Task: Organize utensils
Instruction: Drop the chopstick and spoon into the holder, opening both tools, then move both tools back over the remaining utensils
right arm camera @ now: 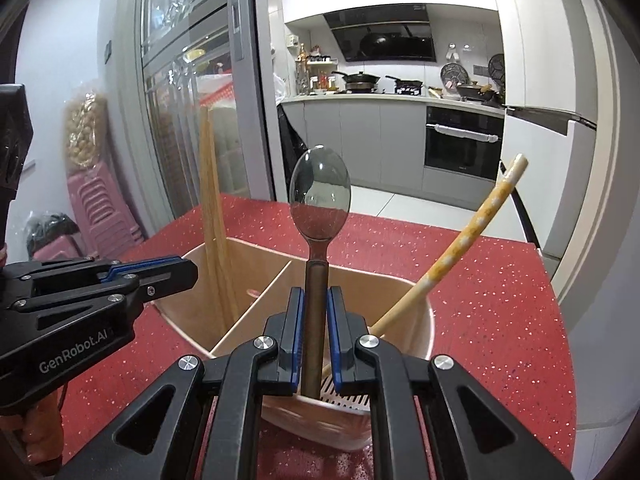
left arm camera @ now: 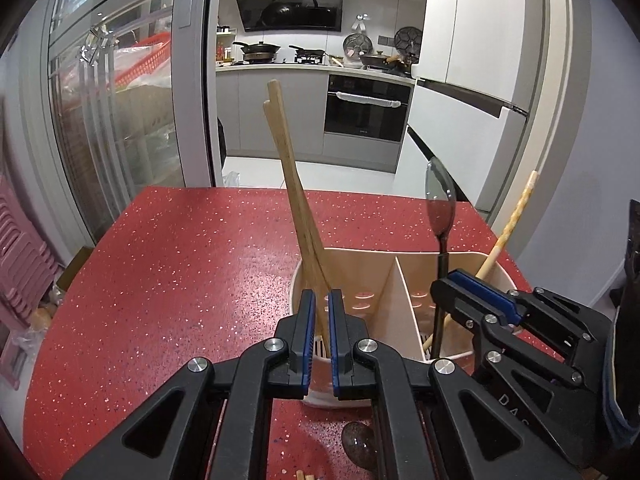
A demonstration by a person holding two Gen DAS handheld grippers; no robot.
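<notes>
The left gripper (left arm camera: 321, 336) is clamped on a pair of long wooden chopsticks (left arm camera: 291, 184). The right gripper (right arm camera: 316, 336) is clamped on a dark-handled clear plastic spoon (right arm camera: 319, 216). Each utensil stands in its own compartment of the beige divided plastic holder (right arm camera: 408, 284) near the counter's (left arm camera: 180, 264) near edge. The placing step looks nearly done. Next, the jaws should part and both grippers lift straight up, without tipping the holder.

1. I read "GenRobot.AI" in pale letters on the black body of the left tongs (right arm camera: 168, 274), seen from my right wrist camera
2. On the right tongs (left arm camera: 464, 284), from my left wrist camera, I make out only "DAS", the rest cut off
</notes>
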